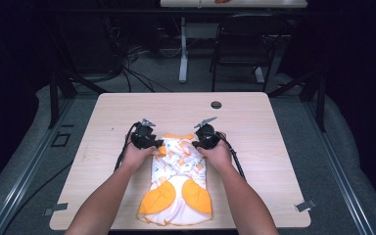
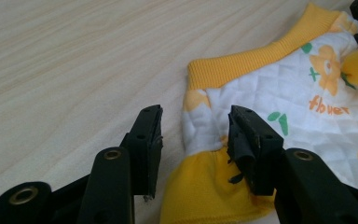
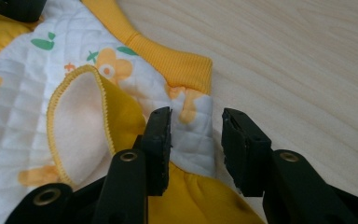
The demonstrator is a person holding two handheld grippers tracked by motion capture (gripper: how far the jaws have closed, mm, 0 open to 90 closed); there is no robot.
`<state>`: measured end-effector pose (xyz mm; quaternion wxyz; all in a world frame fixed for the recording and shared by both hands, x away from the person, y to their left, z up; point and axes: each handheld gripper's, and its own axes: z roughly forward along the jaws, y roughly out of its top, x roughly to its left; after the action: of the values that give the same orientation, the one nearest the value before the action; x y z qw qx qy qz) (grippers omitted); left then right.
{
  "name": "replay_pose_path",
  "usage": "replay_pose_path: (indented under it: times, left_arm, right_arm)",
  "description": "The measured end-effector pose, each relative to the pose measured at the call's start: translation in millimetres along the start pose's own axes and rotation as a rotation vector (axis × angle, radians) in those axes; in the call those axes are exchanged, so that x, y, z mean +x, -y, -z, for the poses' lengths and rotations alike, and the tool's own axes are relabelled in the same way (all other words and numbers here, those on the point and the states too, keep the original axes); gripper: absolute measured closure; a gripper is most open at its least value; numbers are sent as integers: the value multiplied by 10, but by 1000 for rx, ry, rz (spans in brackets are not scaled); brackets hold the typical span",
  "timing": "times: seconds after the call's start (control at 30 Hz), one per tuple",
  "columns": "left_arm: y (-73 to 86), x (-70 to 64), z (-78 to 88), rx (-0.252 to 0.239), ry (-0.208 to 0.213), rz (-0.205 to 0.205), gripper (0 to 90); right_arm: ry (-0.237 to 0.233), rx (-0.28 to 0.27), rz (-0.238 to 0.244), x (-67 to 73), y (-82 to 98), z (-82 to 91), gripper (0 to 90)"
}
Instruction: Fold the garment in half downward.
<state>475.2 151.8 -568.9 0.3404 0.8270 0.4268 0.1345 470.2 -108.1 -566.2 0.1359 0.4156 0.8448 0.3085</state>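
So there's a little quilted baby garment [image 1: 178,181], white with orange flowers and yellow trim, lying flat on the light wood table [image 1: 107,127], roughly dead centre and running toward the 6 o'clock edge. Its yellow ribbed band [image 2: 256,58] is at the far end, around 12 o'clock from the person. Both hands are down at that top end: the left claw [image 1: 152,143] sits at the garment's 10 o'clock corner and the right claw [image 1: 198,143] at its 2 o'clock corner. Up close, the left claw [image 2: 193,140] is spread apart, jaws straddling the fabric edge with a clear gap. The right claw [image 3: 193,140] is likewise released, jaws either side of the white corner of the cloth, not pinching it. A round grommet hole [image 1: 216,104] sits in the table at 12 o'clock.
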Motion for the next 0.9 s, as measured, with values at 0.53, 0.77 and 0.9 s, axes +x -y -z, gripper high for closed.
replay_pose_path:
  times: [0.53, 0.77, 0.9]
  left_arm:
    - [33, -9, -54, -4, 66, 25, 671]
    - [19, -94, -44, 4, 38, 11, 815]
    - [-19, -120, -25, 29, 29, 5, 831]
  right_arm:
    - [-58, 15, -11, -51, 12, -21, 747]
    - [-26, 28, 27, 51, -1, -14, 877]
    - [-2, 38, 27, 103, -19, -1, 883]
